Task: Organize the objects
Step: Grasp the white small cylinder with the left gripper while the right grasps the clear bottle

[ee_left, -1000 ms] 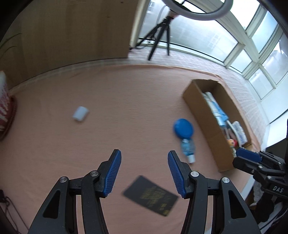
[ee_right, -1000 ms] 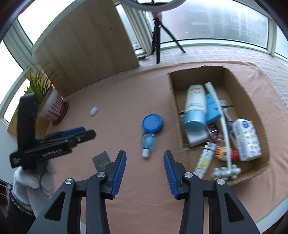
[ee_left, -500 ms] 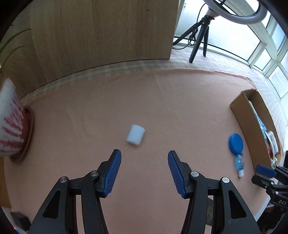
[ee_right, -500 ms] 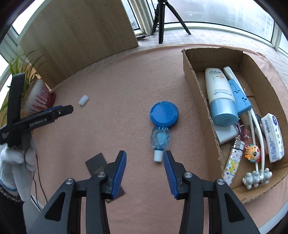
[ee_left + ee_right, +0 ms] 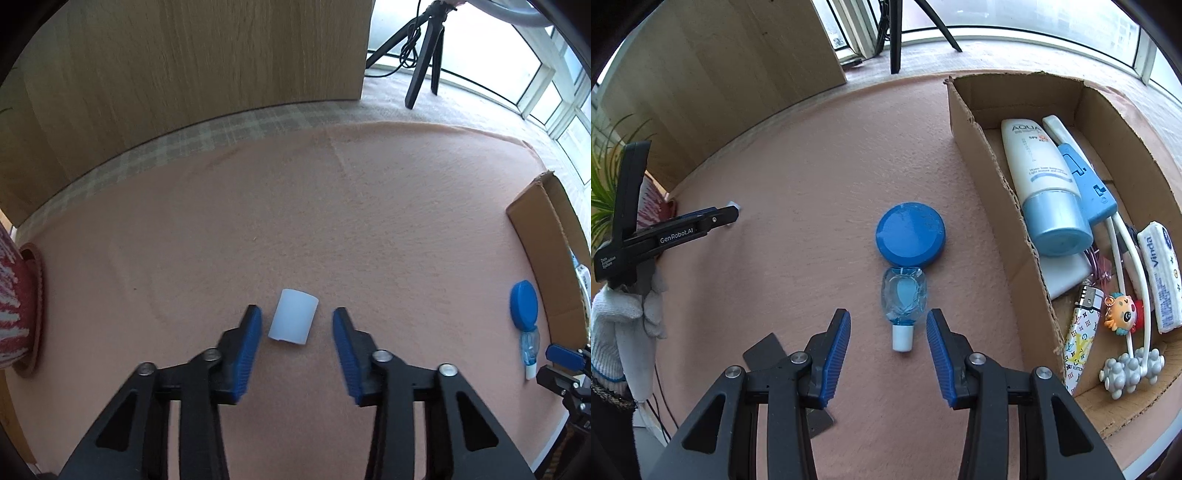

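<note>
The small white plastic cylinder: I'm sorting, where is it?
In the left wrist view, the small white plastic cylinder lies on the pink cloth, between the open left hand-held gripper fingers.

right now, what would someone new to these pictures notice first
The open left tongs straddle a small white cap lying on the pink cloth, not yet touching it. The open right tongs frame a little clear bottle beside a blue round lid. A crowded cardboard box sits to their right.

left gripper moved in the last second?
Yes. The left gripper swung left, away from the cardboard box, and advanced until the white cylinder lies between its open fingers.
</note>
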### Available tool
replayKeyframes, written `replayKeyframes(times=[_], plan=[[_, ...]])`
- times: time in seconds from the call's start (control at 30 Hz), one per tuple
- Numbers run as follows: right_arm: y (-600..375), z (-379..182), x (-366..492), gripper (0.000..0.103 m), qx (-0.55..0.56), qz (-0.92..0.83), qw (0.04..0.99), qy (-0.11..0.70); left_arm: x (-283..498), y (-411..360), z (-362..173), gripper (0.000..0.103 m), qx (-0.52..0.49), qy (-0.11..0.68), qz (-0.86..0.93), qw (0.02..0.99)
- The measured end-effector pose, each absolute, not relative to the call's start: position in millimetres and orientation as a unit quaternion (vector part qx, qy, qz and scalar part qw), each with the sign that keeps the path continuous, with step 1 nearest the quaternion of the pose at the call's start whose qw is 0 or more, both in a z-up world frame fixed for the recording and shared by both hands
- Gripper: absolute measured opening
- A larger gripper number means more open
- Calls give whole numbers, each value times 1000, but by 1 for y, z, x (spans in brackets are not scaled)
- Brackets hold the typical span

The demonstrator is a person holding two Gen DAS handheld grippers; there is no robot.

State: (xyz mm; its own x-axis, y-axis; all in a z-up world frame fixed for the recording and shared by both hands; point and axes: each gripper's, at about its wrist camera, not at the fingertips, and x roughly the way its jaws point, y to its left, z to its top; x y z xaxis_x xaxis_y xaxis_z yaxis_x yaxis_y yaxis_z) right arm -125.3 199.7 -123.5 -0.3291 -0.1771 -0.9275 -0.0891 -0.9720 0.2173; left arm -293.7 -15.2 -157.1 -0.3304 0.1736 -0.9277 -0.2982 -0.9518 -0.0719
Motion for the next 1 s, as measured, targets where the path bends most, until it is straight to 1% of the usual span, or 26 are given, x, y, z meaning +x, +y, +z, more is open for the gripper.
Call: replayKeyframes(times=[0.07,0.17,0.3,0.4,0.47,0.7,1.0], plan=[[198,-126,-129,39,582,-806,21,-107,-293,-13,-158,34,-555,58,817,146],[194,-130,-134,39,586,-804,11,-99,-295,-14,-158,24,-552,56,818,150],[191,-136,-139,39,591,-802,3,-89,-295,-19,-158,19,-551,46,818,160],[187,-140,-141,36,597,-799,-2,-75,-293,-21,-157,17,-549,46,819,162],[186,-143,-142,29,600,-797,-1,-71,-291,-21,-157,16,-547,43,820,162],[186,-141,-141,28,597,-799,4,-67,-282,-23,-154,13,-547,30,821,160],[186,-123,-119,28,579,-812,31,-69,-244,-12,-141,13,-538,25,823,182]])
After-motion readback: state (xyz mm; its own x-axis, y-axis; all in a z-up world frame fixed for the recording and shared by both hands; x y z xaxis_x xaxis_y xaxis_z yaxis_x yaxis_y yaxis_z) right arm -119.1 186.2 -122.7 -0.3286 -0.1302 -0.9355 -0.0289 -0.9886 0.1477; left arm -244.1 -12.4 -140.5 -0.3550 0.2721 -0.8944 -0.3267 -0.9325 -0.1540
